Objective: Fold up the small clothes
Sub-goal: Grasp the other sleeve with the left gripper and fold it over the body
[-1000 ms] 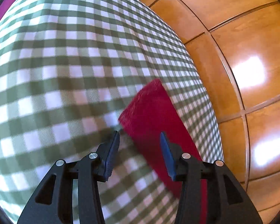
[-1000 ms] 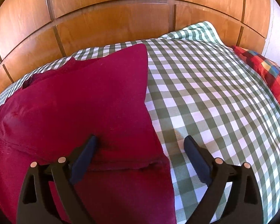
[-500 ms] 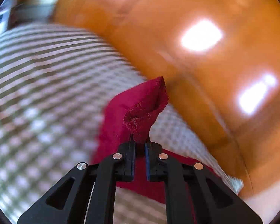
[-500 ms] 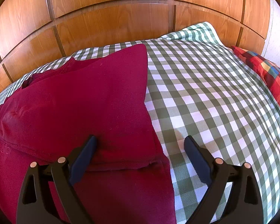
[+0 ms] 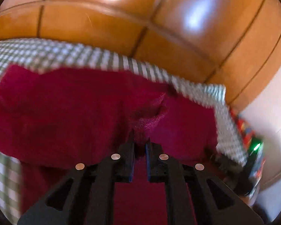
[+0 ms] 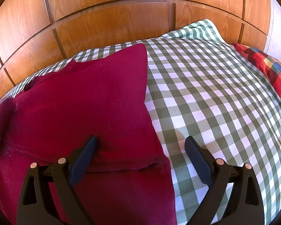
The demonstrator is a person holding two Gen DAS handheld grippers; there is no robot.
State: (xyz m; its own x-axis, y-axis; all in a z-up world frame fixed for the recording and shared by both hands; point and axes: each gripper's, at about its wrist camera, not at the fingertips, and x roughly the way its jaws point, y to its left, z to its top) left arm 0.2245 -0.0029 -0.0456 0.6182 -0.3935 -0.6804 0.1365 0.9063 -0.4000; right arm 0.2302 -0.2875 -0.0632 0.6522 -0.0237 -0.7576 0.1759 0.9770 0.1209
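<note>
A dark red garment point(image 6: 88, 108) lies partly folded on the green-and-white checked cloth point(image 6: 206, 97). My right gripper point(image 6: 140, 150) is open and hovers low over the garment's right edge, one finger above the red fabric and one above the checks. My left gripper point(image 5: 140, 146) is shut on a bunched corner of the red garment point(image 5: 149, 120) and holds it lifted above the rest of the garment point(image 5: 65, 112). The left wrist view is blurred. The lifted corner and left gripper show as a blur at the left edge of the right wrist view point(image 6: 0, 120).
Glossy wooden panels point(image 6: 112, 18) rise behind the checked surface. A red, yellow and blue plaid cushion point(image 6: 267, 69) lies at the right. In the left wrist view the other gripper with a green light point(image 5: 254, 148) sits at the right.
My left gripper shut on the garment's corner, lifted it and swung round with it over the garment. My right gripper stayed open and still.
</note>
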